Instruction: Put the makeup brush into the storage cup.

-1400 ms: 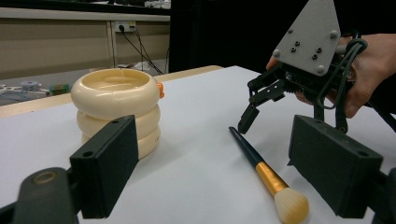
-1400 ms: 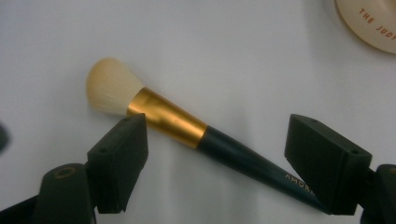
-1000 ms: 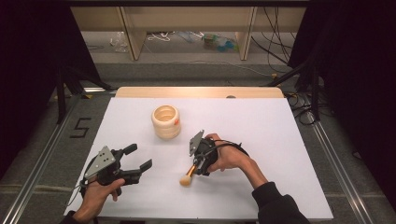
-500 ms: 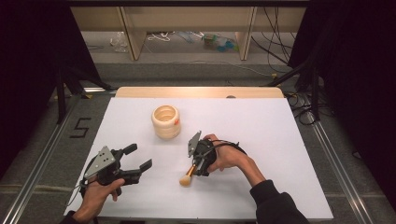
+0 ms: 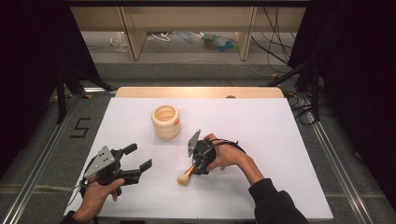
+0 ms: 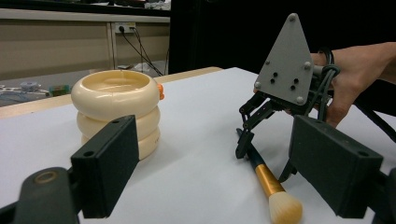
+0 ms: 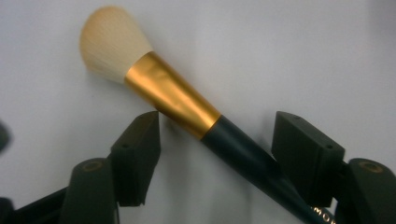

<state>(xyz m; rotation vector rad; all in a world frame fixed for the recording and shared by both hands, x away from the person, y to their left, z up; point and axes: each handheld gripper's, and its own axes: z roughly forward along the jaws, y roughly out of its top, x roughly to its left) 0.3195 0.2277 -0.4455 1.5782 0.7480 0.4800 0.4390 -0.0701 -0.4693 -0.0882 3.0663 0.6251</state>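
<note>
Right gripper (image 5: 198,164) is down over the makeup brush with dark handle, gold ferrule and cream bristles (image 5: 187,174), which lies flat on the white table (image 5: 261,140). Its jaws have just been closing, handle between them, pads not yet touching. Left gripper (image 5: 135,157) rests nearby, jaws apart, holding nothing. Cream ribbed round cup (image 5: 166,121) stands behind.

Black right gripper (image 5: 195,163) with grey 3-cornered screwed plate, black cable; dark sleeve (image 5: 275,205).
</note>
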